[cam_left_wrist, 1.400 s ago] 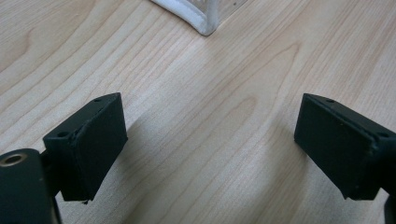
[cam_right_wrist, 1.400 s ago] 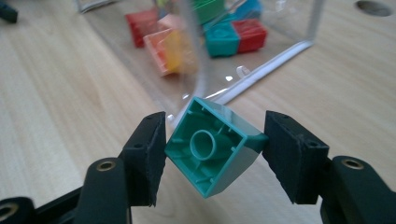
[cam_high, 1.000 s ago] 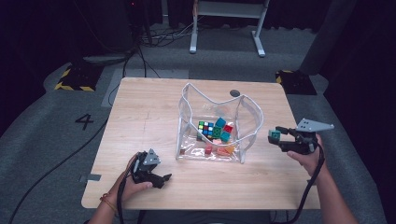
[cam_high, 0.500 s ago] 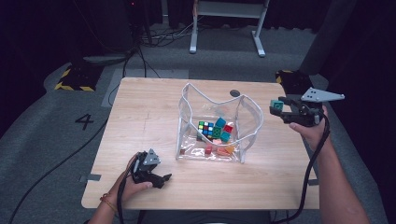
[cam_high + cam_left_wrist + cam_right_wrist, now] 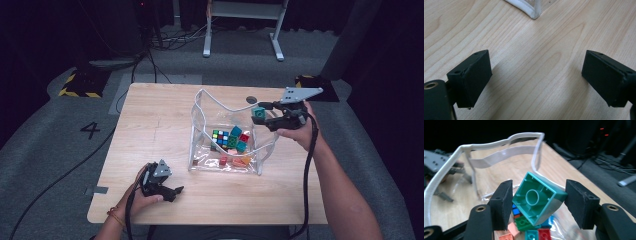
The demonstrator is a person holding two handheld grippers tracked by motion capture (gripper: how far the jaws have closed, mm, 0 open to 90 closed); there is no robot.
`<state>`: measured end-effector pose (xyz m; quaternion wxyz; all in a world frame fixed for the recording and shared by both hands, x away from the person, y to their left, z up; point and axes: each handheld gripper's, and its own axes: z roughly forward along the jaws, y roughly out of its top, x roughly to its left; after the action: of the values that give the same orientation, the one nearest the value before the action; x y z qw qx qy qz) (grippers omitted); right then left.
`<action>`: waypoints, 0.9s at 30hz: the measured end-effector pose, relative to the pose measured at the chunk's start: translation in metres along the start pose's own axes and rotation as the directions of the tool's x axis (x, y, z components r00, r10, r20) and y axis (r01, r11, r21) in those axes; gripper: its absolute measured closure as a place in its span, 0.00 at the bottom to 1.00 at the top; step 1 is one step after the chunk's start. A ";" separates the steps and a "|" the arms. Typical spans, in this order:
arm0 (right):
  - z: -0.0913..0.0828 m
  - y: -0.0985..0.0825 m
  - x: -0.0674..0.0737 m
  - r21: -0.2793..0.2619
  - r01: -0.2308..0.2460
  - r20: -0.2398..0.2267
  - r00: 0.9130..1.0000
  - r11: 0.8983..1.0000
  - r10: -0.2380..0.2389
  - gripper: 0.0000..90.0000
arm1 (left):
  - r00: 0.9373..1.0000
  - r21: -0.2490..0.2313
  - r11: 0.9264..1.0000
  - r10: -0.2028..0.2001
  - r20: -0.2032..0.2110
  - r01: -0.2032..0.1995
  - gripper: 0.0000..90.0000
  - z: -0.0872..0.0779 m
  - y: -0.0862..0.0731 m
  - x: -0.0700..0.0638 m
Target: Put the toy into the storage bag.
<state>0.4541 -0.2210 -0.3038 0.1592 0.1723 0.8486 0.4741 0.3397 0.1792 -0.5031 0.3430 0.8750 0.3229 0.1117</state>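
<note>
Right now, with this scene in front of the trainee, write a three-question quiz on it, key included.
1. True or false: the right tool grips a teal plastic building block between its black pads.
2. Which lies inside the clear plastic bag with the white rim? A) a multicoloured puzzle cube B) a metal spoon C) a glass jar
3. Fill in: the left tool rests low over the light wooden table with its jaws ____.

Key
1. True; the block sits tilted between the pads, above the bag's opening.
2. A, among loose red, orange and green bricks.
3. Open, with nothing between them but bare wood.
</note>
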 end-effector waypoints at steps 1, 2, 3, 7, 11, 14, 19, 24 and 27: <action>0.005 0.003 0.002 0.021 0.021 -0.019 1.000 1.000 -0.021 0.46 | 1.000 -0.002 1.000 -0.002 0.000 0.002 0.10 0.000 0.000 0.000; 0.009 0.006 0.004 0.025 0.043 -0.032 0.999 0.999 -0.042 0.46 | 1.000 0.000 1.000 0.000 0.000 0.000 0.10 0.000 0.000 0.000; 0.013 0.008 0.005 0.022 0.054 -0.045 0.998 0.998 -0.053 0.46 | 1.000 0.000 1.000 0.000 0.000 0.000 0.10 0.000 0.000 0.000; 0.024 0.014 0.007 0.035 0.070 -0.060 0.996 0.997 -0.067 0.46 | 1.000 0.000 1.000 0.001 0.000 -0.001 0.10 0.000 0.000 0.000; 0.040 0.020 0.008 0.089 0.100 -0.074 0.993 0.991 -0.093 0.46 | 1.000 0.000 1.000 0.000 0.000 0.000 0.10 0.000 0.000 0.000; 0.052 0.022 0.008 0.145 0.131 -0.096 0.988 0.981 -0.118 0.46 | 1.000 0.001 1.000 0.002 0.000 -0.002 0.10 0.000 0.000 0.000; 0.069 0.022 0.006 0.258 0.178 -0.115 0.982 0.950 -0.153 0.46 | 1.000 0.002 1.000 0.003 0.000 -0.003 0.10 0.000 0.000 0.000; 0.082 0.021 0.007 0.372 0.219 -0.127 0.975 0.902 -0.184 0.46 | 1.000 0.000 1.000 0.000 0.000 0.000 0.10 0.000 0.000 0.000; 0.086 0.019 0.004 0.441 0.234 -0.122 0.972 0.867 -0.200 0.45 | 1.000 0.000 1.000 0.000 0.000 0.000 0.10 0.000 0.000 0.000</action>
<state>0.4902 -0.1455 -0.3312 0.1362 0.0910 0.9547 0.2486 0.3397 0.1792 -0.5031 0.3430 0.8750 0.3228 0.1118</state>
